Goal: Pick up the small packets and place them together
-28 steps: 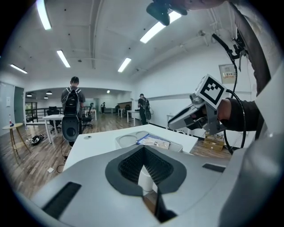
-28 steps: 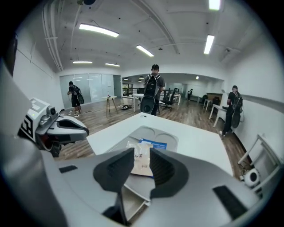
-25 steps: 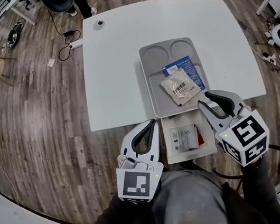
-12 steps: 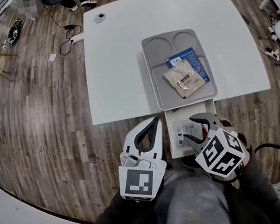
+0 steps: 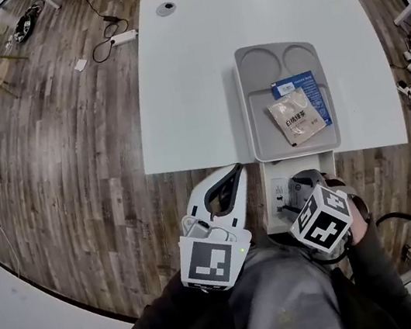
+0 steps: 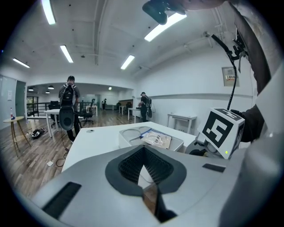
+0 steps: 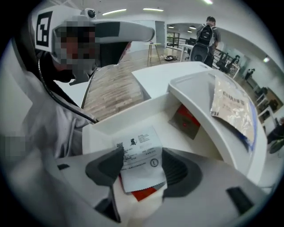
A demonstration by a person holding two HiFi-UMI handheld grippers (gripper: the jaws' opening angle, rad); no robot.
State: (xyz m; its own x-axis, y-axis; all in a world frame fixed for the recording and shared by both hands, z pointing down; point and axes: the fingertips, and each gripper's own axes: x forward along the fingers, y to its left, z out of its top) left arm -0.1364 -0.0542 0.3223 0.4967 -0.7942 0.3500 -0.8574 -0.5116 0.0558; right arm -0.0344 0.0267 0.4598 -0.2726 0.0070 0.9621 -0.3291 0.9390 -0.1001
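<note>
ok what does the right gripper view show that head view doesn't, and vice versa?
Right gripper view only: the right gripper's jaws apart, having just been opening, with a white labelled packet lying between them over a red packet. It also shows a red-and-grey packet deeper in the white box, and a person with a backpack beyond.
Head view only: the whole white table and the round insert near its far edge.
Both: the grey tray holding a clear packet on a blue packet.

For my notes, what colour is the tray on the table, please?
The tray is grey; head view shows it best.
</note>
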